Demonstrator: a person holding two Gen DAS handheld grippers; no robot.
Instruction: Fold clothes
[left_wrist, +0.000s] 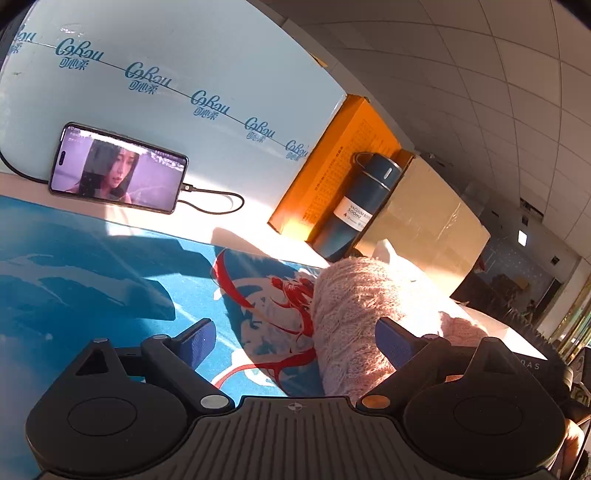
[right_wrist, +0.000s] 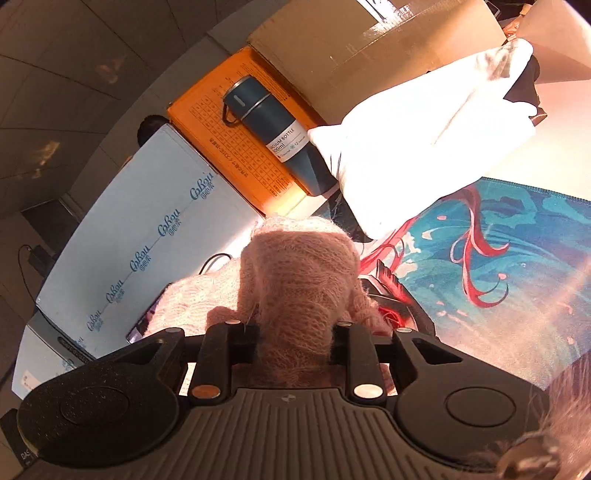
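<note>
A fuzzy pink knit garment (left_wrist: 351, 314) lies bunched on the blue mat (left_wrist: 92, 280) with a red dragon print. My left gripper (left_wrist: 295, 339) is open just above the mat; its right finger rests against the pink knit, its left finger is over bare mat. In the right wrist view the pink knit (right_wrist: 299, 280) rises in a bunch between the fingers of my right gripper (right_wrist: 293, 332), which is shut on it; the fingertips are buried in the fabric. A white garment (right_wrist: 424, 140) lies folded beyond it, at the mat's (right_wrist: 498, 266) far edge.
A phone (left_wrist: 118, 168) on a cable leans against a pale blue carton (left_wrist: 184, 74). A dark blue vacuum bottle (left_wrist: 358, 206) (right_wrist: 277, 136) stands before an orange box (left_wrist: 332, 162) (right_wrist: 229, 147) and a cardboard box (left_wrist: 424, 221) (right_wrist: 369, 48).
</note>
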